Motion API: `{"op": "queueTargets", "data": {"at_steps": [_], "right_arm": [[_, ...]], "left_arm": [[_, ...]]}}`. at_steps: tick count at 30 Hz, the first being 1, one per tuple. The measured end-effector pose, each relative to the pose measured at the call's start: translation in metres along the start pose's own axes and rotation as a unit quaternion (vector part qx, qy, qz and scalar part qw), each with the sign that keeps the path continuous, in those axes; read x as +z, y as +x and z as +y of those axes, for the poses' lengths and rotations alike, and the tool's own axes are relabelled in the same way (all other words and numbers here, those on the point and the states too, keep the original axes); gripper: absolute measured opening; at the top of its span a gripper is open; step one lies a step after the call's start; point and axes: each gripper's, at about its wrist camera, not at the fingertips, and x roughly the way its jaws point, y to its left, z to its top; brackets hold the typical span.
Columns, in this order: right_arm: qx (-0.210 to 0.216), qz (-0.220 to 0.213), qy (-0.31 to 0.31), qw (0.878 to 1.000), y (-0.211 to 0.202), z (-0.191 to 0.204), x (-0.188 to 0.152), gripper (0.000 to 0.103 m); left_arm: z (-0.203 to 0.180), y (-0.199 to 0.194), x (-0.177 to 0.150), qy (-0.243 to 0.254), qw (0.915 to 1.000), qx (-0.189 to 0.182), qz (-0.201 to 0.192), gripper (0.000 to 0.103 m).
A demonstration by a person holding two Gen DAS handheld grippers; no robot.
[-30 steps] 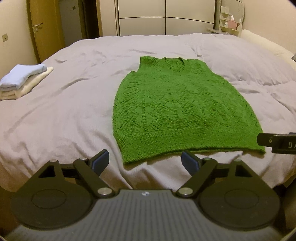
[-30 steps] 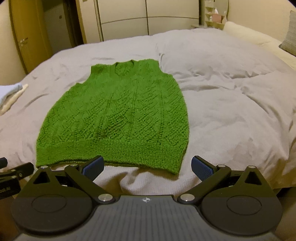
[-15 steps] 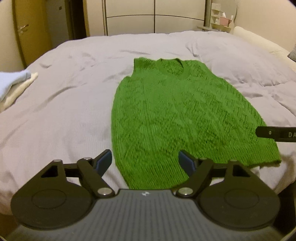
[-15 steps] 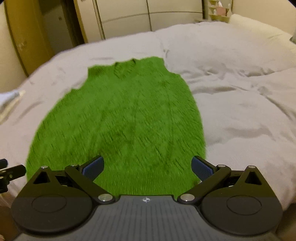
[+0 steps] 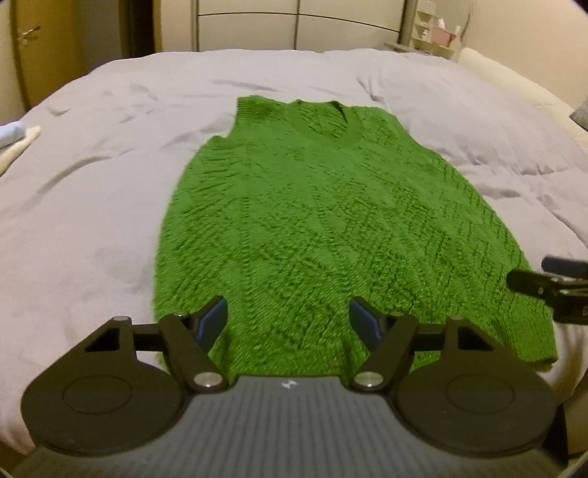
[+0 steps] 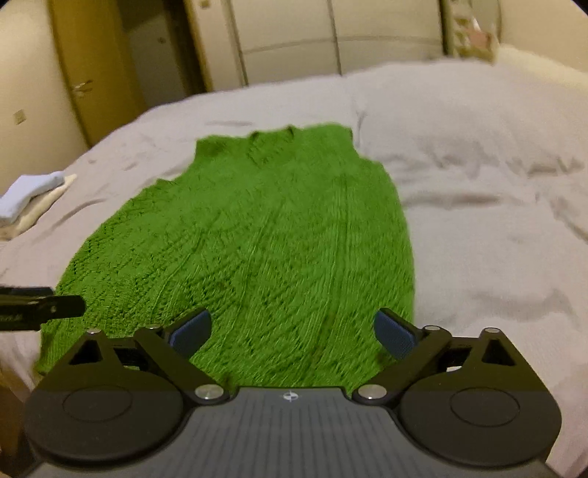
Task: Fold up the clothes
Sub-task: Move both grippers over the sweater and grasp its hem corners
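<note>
A green knitted sleeveless vest [image 5: 323,228] lies flat on the grey bed, neck at the far end and hem towards me; it also shows in the right wrist view [image 6: 264,250]. My left gripper [image 5: 287,323] is open and empty above the hem's left part. My right gripper [image 6: 293,332] is open and empty above the hem's right part. The right gripper's tip shows at the right edge of the left wrist view [image 5: 551,290]. The left gripper's tip shows at the left edge of the right wrist view [image 6: 40,307].
The grey duvet [image 5: 92,184] covers the whole bed. A stack of folded light-blue and cream clothes [image 6: 29,200] lies at the bed's left edge. Wardrobe doors [image 5: 301,29] and a wooden door [image 6: 92,73] stand behind. A pillow [image 5: 522,92] lies far right.
Both grippers have moved forward over the vest's hem, which now lies between the fingers of each. Both stay open.
</note>
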Motion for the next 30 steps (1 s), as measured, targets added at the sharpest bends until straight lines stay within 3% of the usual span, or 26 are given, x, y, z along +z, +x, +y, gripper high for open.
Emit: {"op": "queueTargets", "data": {"at_steps": [5,8,9,11,12,16,22,26,30], "right_arm": [[0.027,-0.021,0.001,0.999,0.005,-0.019,0.009,0.094],[0.049,0.001,0.018,0.999,0.025,-0.036,0.022,0.094],[0.050,0.019,0.016,0.998,0.035,-0.040,0.028,0.092],[0.052,0.054,0.012,0.997,0.055,-0.047,0.040,0.083],[0.057,0.062,0.006,0.996,0.065,-0.051,0.048,0.072],[0.073,0.061,-0.002,0.995,0.099,-0.065,0.086,0.061],[0.098,0.066,-0.013,0.993,0.170,-0.070,0.142,0.046],[0.101,0.076,-0.014,0.992,0.221,-0.072,0.172,0.044],[0.105,0.061,0.011,0.993,0.260,-0.092,0.208,0.048]], "left_arm": [[0.005,0.024,0.021,0.018,0.9996,-0.022,0.008,0.064],[0.007,0.039,0.034,0.029,0.9989,-0.035,0.013,0.064],[0.008,0.044,0.039,0.032,0.9986,-0.039,0.014,0.063],[0.012,0.058,0.050,0.039,0.9976,-0.051,0.025,0.052],[0.017,0.069,0.059,0.040,0.9969,-0.061,0.030,0.047],[0.034,0.110,0.095,0.042,0.9938,-0.092,0.048,0.037],[0.046,0.180,0.150,0.049,0.9890,-0.131,0.047,0.033],[0.061,0.229,0.184,0.037,0.9881,-0.141,0.049,0.037],[0.091,0.276,0.221,-0.009,0.9894,-0.139,0.041,0.042]]}}
